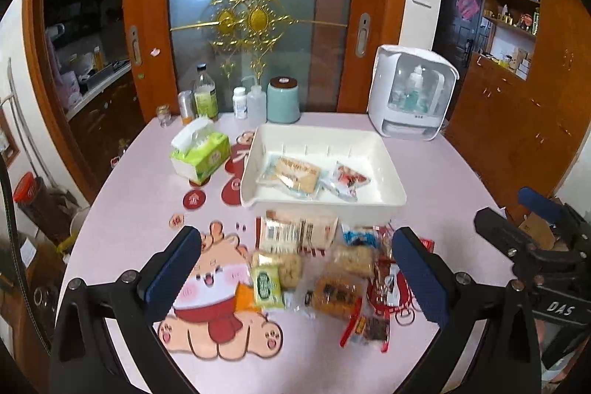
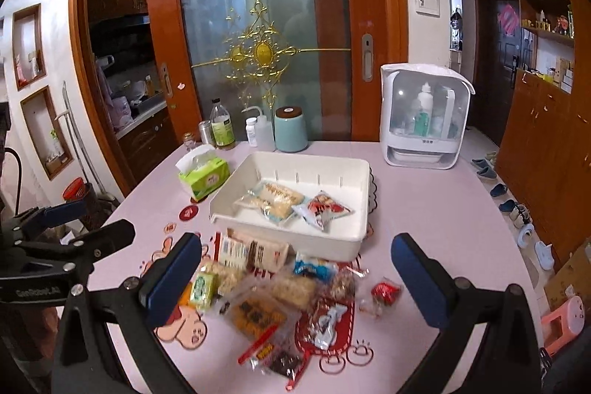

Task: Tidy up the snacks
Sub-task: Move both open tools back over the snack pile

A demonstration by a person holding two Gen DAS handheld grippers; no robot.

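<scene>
A white plastic bin [image 1: 391, 172] [image 2: 360, 194] stands mid-table and holds a pale cracker pack [image 1: 295, 174] [image 2: 275, 200] and a red-and-white snack bag [image 1: 347, 180] [image 2: 325, 209]. In front of it lies a pile of several wrapped snacks [image 1: 321, 268] [image 2: 269, 294], among them a green packet [image 1: 265, 287] [image 2: 203, 288] and a small red candy [image 2: 385, 291]. My left gripper [image 1: 297, 270] hangs open and empty above the pile. My right gripper [image 2: 297, 272] is also open and empty above it. Each gripper shows at the edge of the other's view.
A green tissue box [image 1: 201, 152] [image 2: 205, 178] sits left of the bin. Bottles, a can and a teal canister [image 1: 283, 100] [image 2: 291, 130] line the table's back edge. A white appliance [image 1: 412, 91] [image 2: 424, 115] stands at the back right. Shoes [image 2: 517, 209] lie on the floor right.
</scene>
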